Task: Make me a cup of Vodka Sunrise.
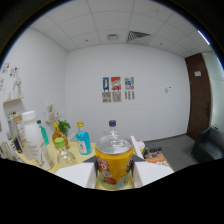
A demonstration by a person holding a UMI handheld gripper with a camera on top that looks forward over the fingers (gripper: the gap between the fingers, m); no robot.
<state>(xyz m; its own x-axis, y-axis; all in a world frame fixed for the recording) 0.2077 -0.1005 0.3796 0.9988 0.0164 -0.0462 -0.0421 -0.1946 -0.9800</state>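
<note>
The gripper (114, 172) clamps one yellow can (114, 161) between both fingers; beyond it stand one blue bottle (82, 140), one white bottle (31, 134).

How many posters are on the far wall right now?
3 posters, side by side on the white wall beyond the yellow can: left, middle, right. Others could be hidden outside the view.
</note>
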